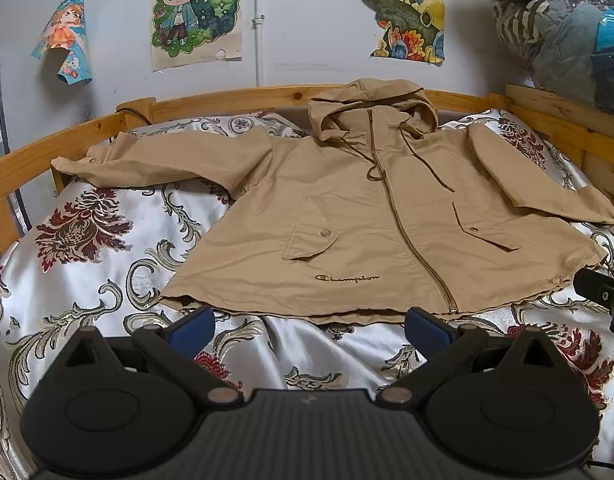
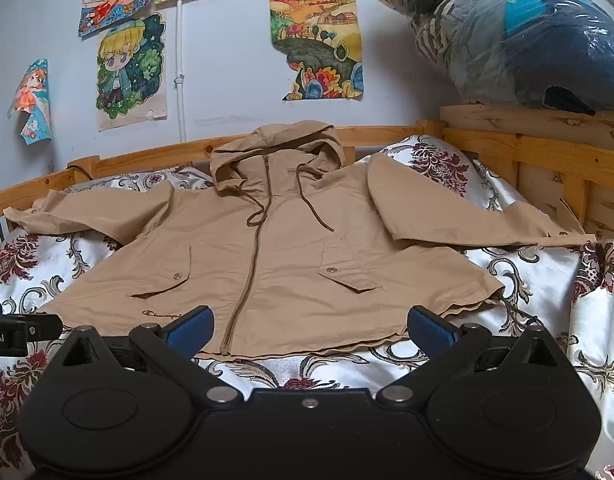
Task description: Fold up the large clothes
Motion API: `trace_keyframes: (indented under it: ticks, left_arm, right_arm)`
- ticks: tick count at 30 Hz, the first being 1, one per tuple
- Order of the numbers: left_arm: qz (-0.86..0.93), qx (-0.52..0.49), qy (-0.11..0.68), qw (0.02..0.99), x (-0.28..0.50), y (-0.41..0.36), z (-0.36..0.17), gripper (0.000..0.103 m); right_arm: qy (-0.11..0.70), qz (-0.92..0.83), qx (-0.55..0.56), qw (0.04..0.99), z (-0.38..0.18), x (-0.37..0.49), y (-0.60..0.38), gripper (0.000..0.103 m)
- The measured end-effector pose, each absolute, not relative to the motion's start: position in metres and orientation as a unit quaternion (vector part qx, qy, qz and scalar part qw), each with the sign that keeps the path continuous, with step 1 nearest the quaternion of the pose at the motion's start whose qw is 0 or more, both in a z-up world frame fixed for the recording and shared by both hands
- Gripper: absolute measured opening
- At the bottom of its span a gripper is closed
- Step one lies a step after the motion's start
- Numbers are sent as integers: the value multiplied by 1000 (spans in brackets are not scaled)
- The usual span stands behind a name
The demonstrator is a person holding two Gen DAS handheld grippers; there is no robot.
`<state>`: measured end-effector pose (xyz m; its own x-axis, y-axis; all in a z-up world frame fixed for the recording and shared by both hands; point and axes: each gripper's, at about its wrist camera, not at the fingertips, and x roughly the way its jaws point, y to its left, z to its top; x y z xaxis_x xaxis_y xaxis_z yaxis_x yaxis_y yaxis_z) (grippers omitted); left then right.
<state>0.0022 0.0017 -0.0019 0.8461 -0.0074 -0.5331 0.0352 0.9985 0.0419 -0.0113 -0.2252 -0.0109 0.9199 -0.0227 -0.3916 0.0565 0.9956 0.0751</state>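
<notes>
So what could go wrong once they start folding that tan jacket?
1. The bedspread looks satiny, so the jacket may slide.
2. The drawstrings lie loose and may snag or bunch in a fold.
3. Both the left hand-held gripper and the right hand-held gripper are open near the hem and could pinch bedspread too.

My left gripper (image 1: 309,330) is matte black plastic, with two round housings either side of a ribbed grey centre plate that carries a small pale mark. Two angled arms run forward from silver pivot pins to fingers (image 1: 193,330) faced with blue textured pads. Triangular cut-outs sit beside each arm, topped by small grey studs. My right gripper (image 2: 309,328) has the same build, but its centre plate is smooth black with one silver screw; its blue-padded fingers (image 2: 431,330) match. Left of that plate, another black part bears white lettering.
</notes>
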Motion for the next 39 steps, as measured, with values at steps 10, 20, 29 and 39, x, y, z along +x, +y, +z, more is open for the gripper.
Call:
trace_keyframes:
  ticks: [10,20,29,39]
  left_arm:
    - [-10,25,278,960,2,2,-1,102]
    - [-10,23,279,960,2,5,-1,102]
    - [-11,22,281,959,2,6,-1,102]
    - [21,41,321,946,13,3,-8,102]
  right_arm:
    - [198,-18,44,979,-12,-12,-225,102]
    - [198,-17,43,979,-11,-11,-226,102]
    - [198,-23,44,979,-12,-12,-227,102]
    - [237,-57,51,968,-17,-2,-234,102]
